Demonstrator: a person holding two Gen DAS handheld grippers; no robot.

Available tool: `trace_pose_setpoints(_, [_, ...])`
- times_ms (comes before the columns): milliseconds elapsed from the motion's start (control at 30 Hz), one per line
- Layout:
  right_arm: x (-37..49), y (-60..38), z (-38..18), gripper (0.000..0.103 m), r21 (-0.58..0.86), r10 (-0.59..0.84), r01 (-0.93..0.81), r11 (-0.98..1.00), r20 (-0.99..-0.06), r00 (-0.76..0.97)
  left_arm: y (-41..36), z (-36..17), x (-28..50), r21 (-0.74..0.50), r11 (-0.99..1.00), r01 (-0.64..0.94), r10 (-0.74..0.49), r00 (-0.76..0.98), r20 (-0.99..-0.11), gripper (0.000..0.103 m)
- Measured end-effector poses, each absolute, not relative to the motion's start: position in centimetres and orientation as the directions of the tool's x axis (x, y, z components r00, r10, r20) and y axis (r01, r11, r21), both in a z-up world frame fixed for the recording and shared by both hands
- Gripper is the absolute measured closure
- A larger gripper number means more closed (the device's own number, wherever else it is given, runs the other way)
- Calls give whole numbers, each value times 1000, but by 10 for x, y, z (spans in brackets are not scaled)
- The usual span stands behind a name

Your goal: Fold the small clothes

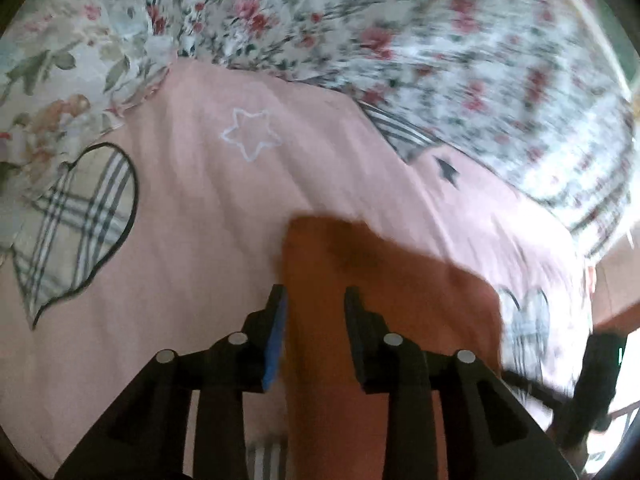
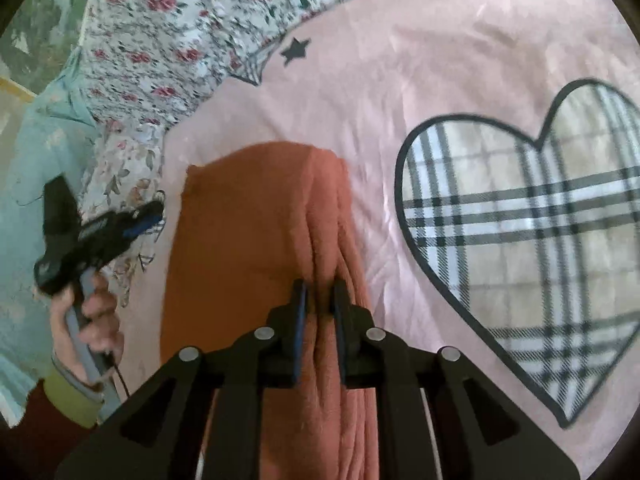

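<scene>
I have the orange garment (image 2: 248,248) lying on the pink bedspread (image 2: 400,92), beside the plaid heart print (image 2: 528,240), well in from the bedspread's edges. My right gripper (image 2: 320,300) is pinched nearly closed on bunched folds of it. My left gripper (image 1: 316,300) is spread apart over the cloth, holding nothing. Judging by the bunching, folding is partway, not flat or finished. No readable writing or brands.

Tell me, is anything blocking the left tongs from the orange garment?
Nothing visible. The left tongs are open directly over the rust-orange knit garment, while the right tongs pinch its bunched folds on the pink bedspread.
</scene>
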State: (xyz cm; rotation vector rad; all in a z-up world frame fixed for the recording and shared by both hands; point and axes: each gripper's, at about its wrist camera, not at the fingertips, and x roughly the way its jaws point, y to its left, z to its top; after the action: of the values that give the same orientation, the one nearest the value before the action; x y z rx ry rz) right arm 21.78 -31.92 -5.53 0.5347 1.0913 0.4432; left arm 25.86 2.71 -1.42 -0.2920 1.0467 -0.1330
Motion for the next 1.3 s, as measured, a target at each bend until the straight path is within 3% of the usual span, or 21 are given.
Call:
trace_pose_setpoints(200, [173,-325,-41,85,610,593,-85,788,-714,372,20,-17,162,-341,940,34,-318,456,-831,64])
trace_pose_setpoints(267, [156,-324,-41,80,602,588,-89,794,-722,365,15,-28,140,-339,941,25,-316,428,-847,57])
trace_pose_setpoints(400, [134,-318,-49,79,591,581,-89,802,-737,346,23,-52,102,-382,924,-25,-346,372,-861,56])
trace_pose_setpoints(667, [128,-309,-60,78,613,596,-64,788,-732,330,25,-62,87,-468,882,-59,-418,363,-833,54])
trace_pose_setpoints(1000, [175,-305,-72,73,626,600,-40,779,-725,337,18,-66,109,-431,900,-61,-387,343,-856,53])
trace_pose_setpoints(1067, [178,-303,-72,76,623,598,-51,781,-722,348,18,-70,111,-424,903,-65,-380,335,-862,53])
trace_pose_setpoints(1100, [176,-305,-67,94,626,600,-59,777,-710,368,17,-71,112,-423,904,-68,-379,331,-864,53])
trace_pose_setpoints(1200, [167,-315,-48,94,635,599,-84,768,-664,448,16,-69,111,-413,909,-59,-372,335,-866,53])
trace_pose_setpoints(1300, [173,-311,-69,95,577,548,-56,815,-734,400,14,-82,112,-400,913,-75,-363,295,-884,51])
